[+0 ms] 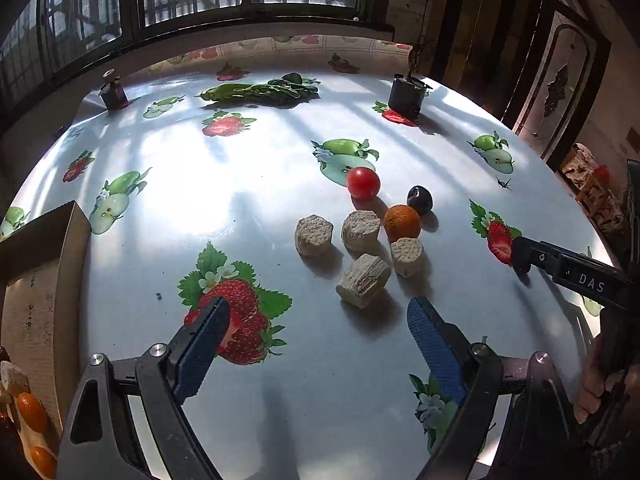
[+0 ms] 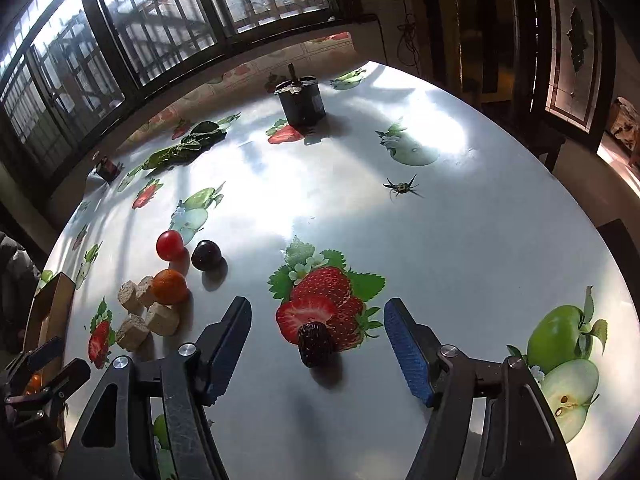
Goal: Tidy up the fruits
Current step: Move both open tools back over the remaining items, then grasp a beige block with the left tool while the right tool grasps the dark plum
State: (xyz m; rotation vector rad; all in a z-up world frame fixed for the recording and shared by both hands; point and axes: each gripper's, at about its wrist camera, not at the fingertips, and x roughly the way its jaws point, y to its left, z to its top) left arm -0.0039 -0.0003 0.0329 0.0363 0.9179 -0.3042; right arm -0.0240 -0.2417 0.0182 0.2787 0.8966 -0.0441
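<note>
A red tomato (image 1: 363,183), a dark plum (image 1: 419,199) and a small orange (image 1: 402,222) sit together on the table, with several pale cut stalk chunks (image 1: 363,280) beside them. My left gripper (image 1: 320,316) is open and empty, just short of the chunks. My right gripper (image 2: 318,312) is open, and a dark red date (image 2: 316,343) lies on the table between its fingers. The same tomato (image 2: 170,245), plum (image 2: 206,254) and orange (image 2: 170,286) show to the left in the right wrist view. The right gripper's finger (image 1: 568,266) shows at the right edge of the left wrist view.
A cardboard box (image 1: 40,280) stands at the table's left edge, with small orange fruits (image 1: 32,412) by it. Leafy greens (image 1: 260,90), a dark jar (image 1: 114,90) and a black can (image 2: 302,100) stand at the back. A fruit-print cloth (image 2: 440,240) covers the table.
</note>
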